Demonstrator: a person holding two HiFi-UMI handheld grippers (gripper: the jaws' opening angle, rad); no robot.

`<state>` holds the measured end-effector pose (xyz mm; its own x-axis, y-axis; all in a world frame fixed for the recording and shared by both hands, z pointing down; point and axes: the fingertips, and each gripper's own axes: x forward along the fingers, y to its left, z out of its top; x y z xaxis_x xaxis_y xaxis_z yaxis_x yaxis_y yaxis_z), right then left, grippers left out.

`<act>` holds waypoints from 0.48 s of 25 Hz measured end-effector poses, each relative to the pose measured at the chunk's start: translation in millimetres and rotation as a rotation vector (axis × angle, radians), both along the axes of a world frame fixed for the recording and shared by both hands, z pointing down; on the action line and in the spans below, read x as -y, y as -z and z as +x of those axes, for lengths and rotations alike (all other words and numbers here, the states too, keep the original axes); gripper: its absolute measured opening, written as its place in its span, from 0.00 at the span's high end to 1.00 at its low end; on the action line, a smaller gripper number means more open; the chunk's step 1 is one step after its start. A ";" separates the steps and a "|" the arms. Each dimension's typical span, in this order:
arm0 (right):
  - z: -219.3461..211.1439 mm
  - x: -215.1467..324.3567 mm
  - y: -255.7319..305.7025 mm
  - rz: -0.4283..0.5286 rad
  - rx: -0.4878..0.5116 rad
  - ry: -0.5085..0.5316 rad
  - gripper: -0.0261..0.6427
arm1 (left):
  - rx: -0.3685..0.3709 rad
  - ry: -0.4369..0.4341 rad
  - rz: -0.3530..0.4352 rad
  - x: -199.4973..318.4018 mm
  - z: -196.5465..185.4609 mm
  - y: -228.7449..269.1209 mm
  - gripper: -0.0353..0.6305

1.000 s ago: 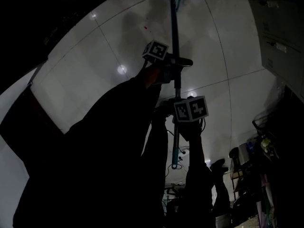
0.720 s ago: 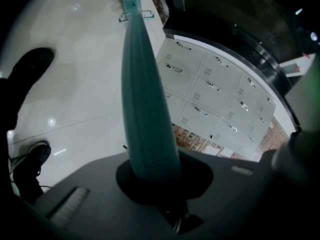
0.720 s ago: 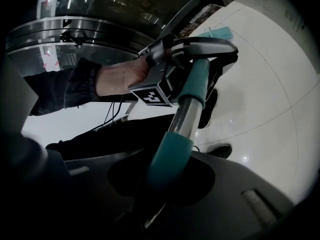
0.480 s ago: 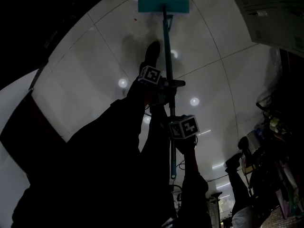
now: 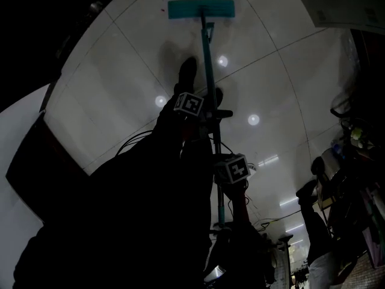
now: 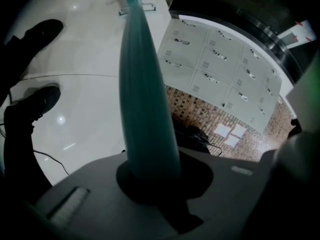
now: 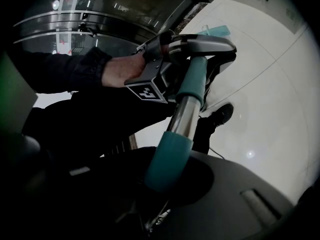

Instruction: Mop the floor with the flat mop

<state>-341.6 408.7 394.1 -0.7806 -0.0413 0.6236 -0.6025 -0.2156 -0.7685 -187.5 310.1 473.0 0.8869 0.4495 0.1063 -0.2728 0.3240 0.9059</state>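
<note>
The flat mop's teal head (image 5: 201,8) lies on the glossy white tiled floor (image 5: 120,71) at the top of the head view. Its long handle (image 5: 208,65) runs down through both grippers. My left gripper (image 5: 210,114) is shut on the handle higher up, and in the left gripper view the teal shaft (image 6: 145,109) rises out of the closed left gripper (image 6: 150,170). My right gripper (image 5: 221,174) is shut on the handle's lower end. The right gripper view shows the teal grip (image 7: 168,159) clamped in the right gripper (image 7: 165,180), with the left gripper (image 7: 192,51) farther along.
The person's dark shoes (image 5: 187,71) stand beside the handle. A wall of pale lockers (image 5: 343,5) runs along the right, above a brick-patterned strip (image 6: 220,129). Cluttered dark items (image 5: 355,161) crowd the right side. Cables (image 5: 274,221) trail on the floor. A dark panel (image 5: 54,149) stands at the left.
The mop head, cut off at the top edge a second ago, now shows whole. Both grippers sit lower in the head view, still clamped on the handle.
</note>
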 end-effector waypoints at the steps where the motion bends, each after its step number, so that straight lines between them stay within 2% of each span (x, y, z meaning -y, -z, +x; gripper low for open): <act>1: -1.7 -2.4 -0.5 0.005 0.002 -0.002 0.82 | -0.002 -0.004 0.006 -2.8 -0.9 0.2 0.90; 12: -4.0 -12.9 1.0 0.027 0.010 0.071 0.82 | 0.013 0.031 -0.003 -2.9 -11.1 5.7 0.89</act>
